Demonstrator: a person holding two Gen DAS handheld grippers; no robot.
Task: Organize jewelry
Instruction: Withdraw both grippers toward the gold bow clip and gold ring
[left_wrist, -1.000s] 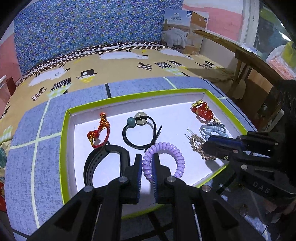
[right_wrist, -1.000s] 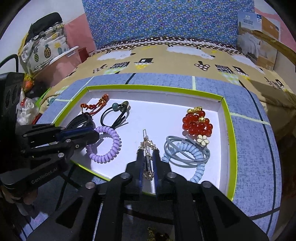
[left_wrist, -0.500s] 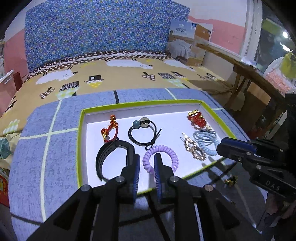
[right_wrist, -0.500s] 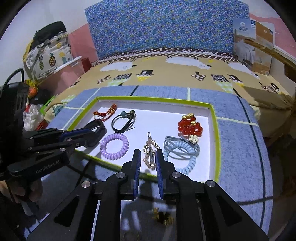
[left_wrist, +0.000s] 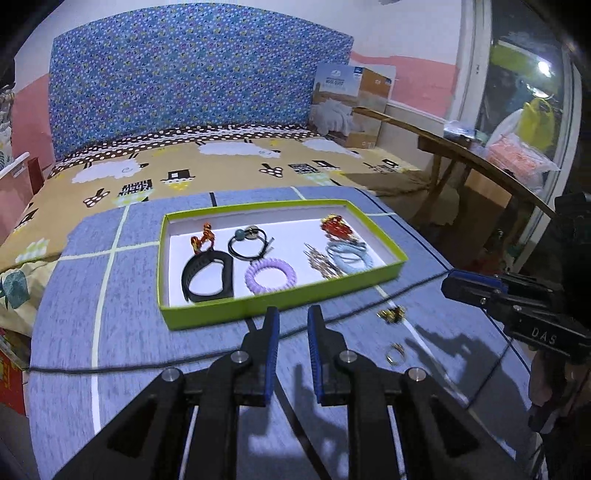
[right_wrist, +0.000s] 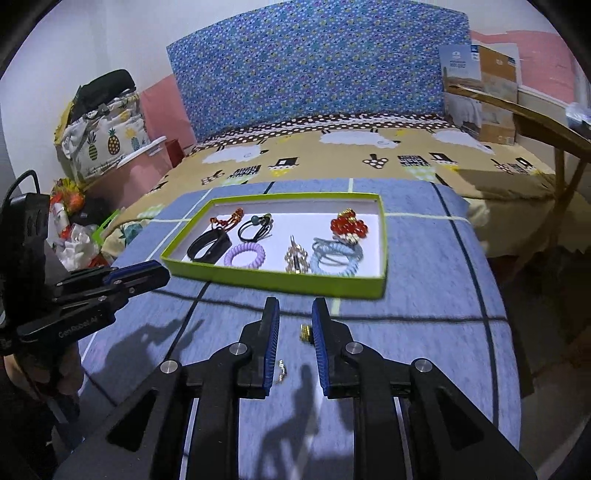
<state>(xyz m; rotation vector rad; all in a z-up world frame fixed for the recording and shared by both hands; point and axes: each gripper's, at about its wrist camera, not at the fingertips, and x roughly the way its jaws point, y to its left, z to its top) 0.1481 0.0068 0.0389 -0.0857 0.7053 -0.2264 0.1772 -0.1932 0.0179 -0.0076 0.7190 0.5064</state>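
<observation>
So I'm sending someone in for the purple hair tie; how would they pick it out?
Find the green-rimmed tray on the blue tablecloth. In its front row, between the black band and the gold clip, lies the purple hair tie: the only lilac spiral coil; the other coil is pale blue.

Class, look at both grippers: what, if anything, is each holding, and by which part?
Nothing is held. The left gripper and right gripper are both open and empty, their jaws having just been opening.

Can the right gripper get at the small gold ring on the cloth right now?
Probably yes. The right gripper is open and empty, and the ring lies bare on the cloth just below its fingers, outside the tray.
</observation>
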